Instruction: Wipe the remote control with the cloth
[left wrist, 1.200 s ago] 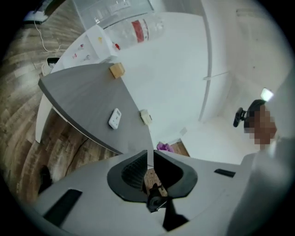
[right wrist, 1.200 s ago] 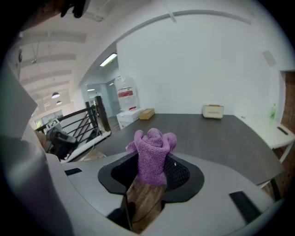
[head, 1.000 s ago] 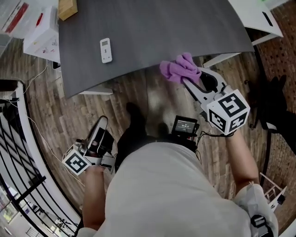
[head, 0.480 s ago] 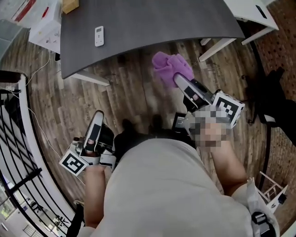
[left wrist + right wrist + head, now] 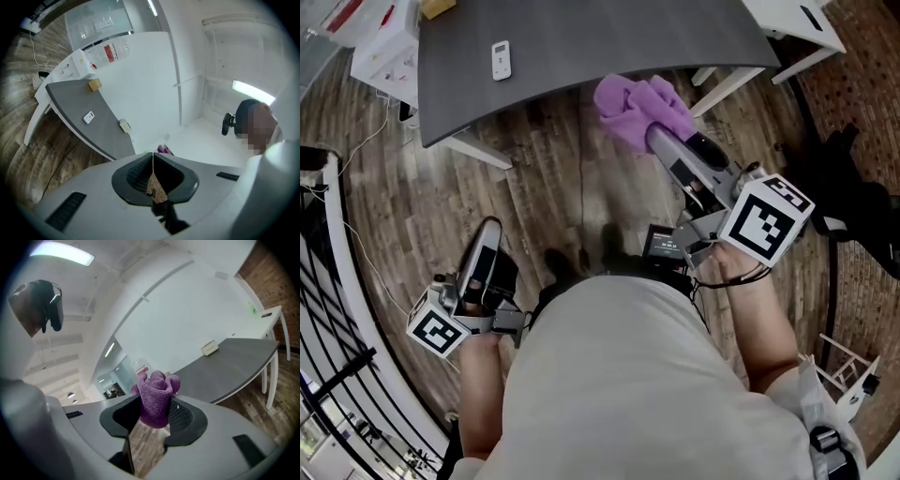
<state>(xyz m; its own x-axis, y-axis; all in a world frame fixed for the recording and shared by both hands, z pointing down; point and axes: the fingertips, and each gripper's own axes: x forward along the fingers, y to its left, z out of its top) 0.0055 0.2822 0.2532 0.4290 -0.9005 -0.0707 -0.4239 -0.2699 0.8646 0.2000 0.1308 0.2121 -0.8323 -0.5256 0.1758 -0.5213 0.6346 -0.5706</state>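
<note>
The person's torso (image 5: 619, 375) blocks my sight of the floor under the grippers. In the head view the purple cloth (image 5: 639, 105) covers the right gripper's (image 5: 654, 136) jaw tips, and a wooden block (image 5: 438, 7) is cut off by the top edge. The right gripper view settles it for me: those jaws are clamped on the bunched cloth. The left gripper (image 5: 487, 230) hangs low over the wooden floor (image 5: 534, 197), jaws pressed together with nothing between them. Half a second ago the cloth hung over bare floor; now its top overlaps the near edge of the grey table (image 5: 609, 37). The remote control (image 5: 501, 60) has not shifted. It lies flat near the table's left end, well apart from the cloth. I count one remote control, one cloth, two grippers.
</note>
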